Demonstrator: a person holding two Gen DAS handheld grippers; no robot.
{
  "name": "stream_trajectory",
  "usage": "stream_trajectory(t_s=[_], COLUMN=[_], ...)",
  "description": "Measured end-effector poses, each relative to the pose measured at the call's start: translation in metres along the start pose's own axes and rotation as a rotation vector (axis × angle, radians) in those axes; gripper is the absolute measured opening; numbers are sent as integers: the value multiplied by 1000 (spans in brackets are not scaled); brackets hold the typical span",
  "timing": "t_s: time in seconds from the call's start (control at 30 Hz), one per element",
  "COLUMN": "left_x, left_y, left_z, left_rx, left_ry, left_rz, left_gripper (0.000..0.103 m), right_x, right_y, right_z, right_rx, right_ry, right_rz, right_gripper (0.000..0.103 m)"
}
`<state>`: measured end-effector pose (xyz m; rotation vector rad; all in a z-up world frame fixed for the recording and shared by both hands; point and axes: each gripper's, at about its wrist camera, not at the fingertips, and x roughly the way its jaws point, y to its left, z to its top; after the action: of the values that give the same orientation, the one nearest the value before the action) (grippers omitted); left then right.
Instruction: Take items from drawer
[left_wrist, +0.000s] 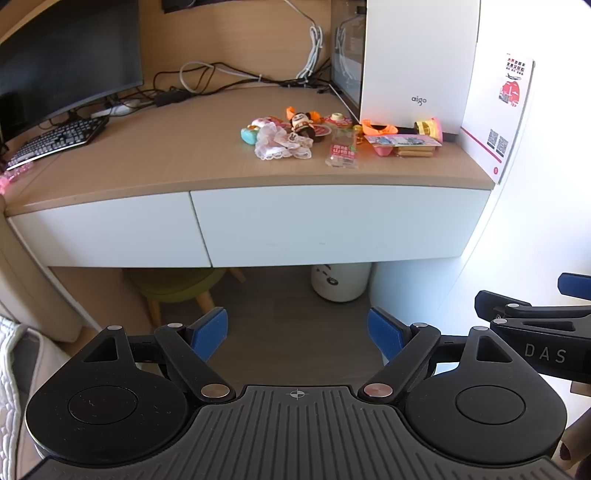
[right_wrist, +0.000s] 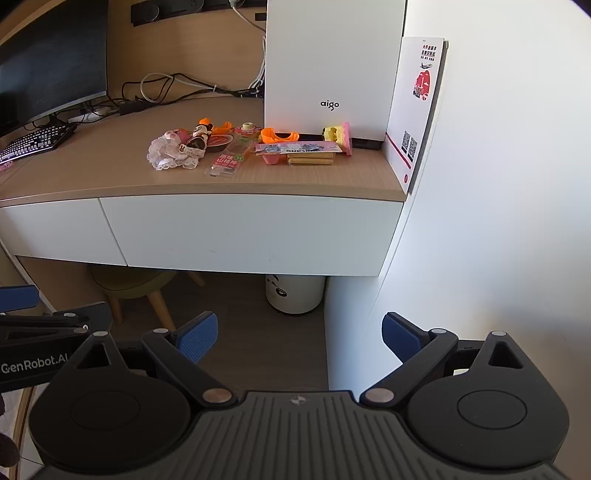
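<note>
Both the left gripper (left_wrist: 297, 334) and right gripper (right_wrist: 299, 338) are held wide open and empty. The drawer (right_wrist: 251, 232) at twelve o'clock is seen shut, with toys (right_wrist: 177, 147) above it on the desk (right_wrist: 314, 177).

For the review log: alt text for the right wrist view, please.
Open right gripper hangs empty before a desk with both white drawers shut. Toys and snack packs lie on the desk by a white box.

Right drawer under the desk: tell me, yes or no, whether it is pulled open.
No. In the right wrist view the right drawer has its white front flush under the desk edge, level with the left drawer.
</note>
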<state>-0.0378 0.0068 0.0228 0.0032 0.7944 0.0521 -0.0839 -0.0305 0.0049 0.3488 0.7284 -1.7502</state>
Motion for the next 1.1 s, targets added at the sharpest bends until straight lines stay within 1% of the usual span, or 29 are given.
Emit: stream_trajectory(t_s=[1.1], left_x=[1], left_y=[-2], left_z=[-5], left_rx=[-8], left_ry=[10], left_rz=[0], left_gripper=[88], right_x=[2], right_y=[3], right_z=[-3], right_rx=[-6], right_ry=[18], right_rz=[8], right_gripper=[96])
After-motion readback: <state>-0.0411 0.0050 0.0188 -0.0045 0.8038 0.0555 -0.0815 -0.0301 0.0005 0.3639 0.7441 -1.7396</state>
